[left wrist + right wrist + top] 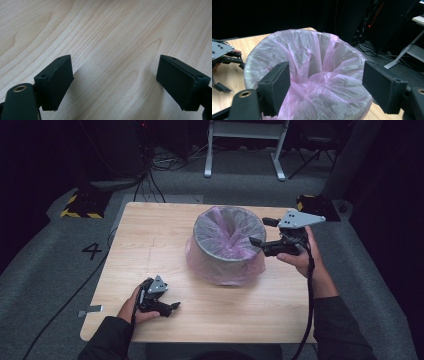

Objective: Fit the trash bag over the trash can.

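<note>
Centrally on the tabletop (150, 245) we see a round grey waste bin (220, 251) lined with a pink plastic bag (227, 232), whose film folds over the rim, sags into the hollow and skirts down the outside wall to the wood. In our right gripper view the bag (317, 75) bunches into crumpled pleats toward the middle of the bin.

Our right claw (261, 232) hangs at the bin's right rim, pointing across the opening; its jaws stand wide apart with nothing pinched between them, the liner lying beyond and below. Our left claw (172, 306) sits well apart from the bin, low over the near left part of the tabletop, and its jaws also gape with bare wood grain (112, 50) between them. From the right gripper view we see the left claw (222, 56) past the far side of the bin.

Nothing stands between either claw and the bin. The tabletop is pale wood laminate. Around it lies grey carpet (45, 250) marked with a number 4 (92, 251), a yellow-and-black striped block (82, 206) at the far left, black cables (152, 180) trailing behind, and the white legs of a frame (245, 150) against a dark room.
</note>
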{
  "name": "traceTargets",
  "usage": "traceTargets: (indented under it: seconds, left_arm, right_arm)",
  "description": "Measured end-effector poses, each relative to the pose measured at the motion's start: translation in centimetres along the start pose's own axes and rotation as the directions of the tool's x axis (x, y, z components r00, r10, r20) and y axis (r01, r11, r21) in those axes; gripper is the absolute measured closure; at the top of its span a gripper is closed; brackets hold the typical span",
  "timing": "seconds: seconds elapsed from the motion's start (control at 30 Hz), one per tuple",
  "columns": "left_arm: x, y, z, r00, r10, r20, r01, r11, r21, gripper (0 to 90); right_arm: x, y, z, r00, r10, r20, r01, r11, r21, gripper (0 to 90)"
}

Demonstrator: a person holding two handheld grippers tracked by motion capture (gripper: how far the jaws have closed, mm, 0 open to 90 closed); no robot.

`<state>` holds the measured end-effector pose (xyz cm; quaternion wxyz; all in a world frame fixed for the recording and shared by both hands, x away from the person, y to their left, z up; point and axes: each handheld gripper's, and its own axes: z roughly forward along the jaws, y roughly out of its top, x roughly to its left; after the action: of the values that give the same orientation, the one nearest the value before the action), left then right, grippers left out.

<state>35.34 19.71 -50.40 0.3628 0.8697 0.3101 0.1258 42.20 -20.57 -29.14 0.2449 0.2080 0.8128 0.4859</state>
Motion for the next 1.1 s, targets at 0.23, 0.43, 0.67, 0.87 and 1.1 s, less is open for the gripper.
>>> traceTargets:
  seconds: [0.23,0.43,0.67,0.87,1.1]
  left_arm:
    - [0.0,0.0,0.0,1.0,0.0,0.0,0.0,1.0,0.0,13.8]
    - [0.0,0.0,0.0,1.0,0.0,0.001,0.0,1.0,0.001,13.8]
    - [0.0,0.0,0.0,1.0,-0.001,-0.003,0.001,1.0,0.0,13.8]
    - [0.1,0.0,0.0,1.0,-0.002,-0.004,0.002,1.0,0.001,13.8]
    - [0.1,0.1,0.0,1.0,-0.004,-0.006,0.004,1.0,0.002,13.9]
  right_arm:
    - [-0.4,0.2,0.7,0.9998,0.02,0.002,-0.02,0.9998,0.006,17.8]
    - [-1.0,0.5,1.6,0.9984,0.039,0.042,-0.04,0.9989,0.024,18.5]
    - [-1.5,1.2,2.9,0.998,0.047,0.041,-0.049,0.9975,0.051,20.2]
    - [-1.5,2.0,5.1,0.9996,0.03,-0.003,-0.029,0.9938,0.107,19.3]
    - [-1.2,2.7,6.7,0.9995,0.018,-0.028,-0.014,0.9903,0.138,19.5]
